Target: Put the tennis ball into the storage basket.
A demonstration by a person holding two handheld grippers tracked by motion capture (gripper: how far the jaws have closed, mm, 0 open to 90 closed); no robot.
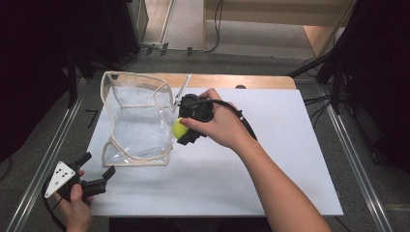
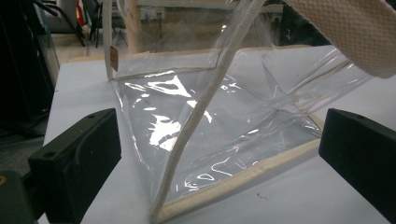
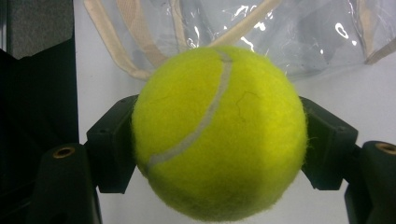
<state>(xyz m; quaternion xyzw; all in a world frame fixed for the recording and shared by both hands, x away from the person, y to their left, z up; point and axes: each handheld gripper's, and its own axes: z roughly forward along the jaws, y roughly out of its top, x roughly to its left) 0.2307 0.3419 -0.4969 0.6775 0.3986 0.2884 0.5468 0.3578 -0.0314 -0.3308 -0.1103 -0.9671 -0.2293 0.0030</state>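
At frame centre, the right tool (image 1: 182, 129) clenches a tennis ball (image 1: 179, 128) beside the clear bag (image 1: 138, 121); lower left, the left tool (image 1: 99, 169) rests released on the counter (image 1: 270, 159).

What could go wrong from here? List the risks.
1. The clear bag sags, its cream-trimmed rim leaning; the tennis ball in the right gripper may catch the rim rather than drop in.
2. The left gripper stands open, off the bag, so a push could probably slide the bag across the white tabletop.
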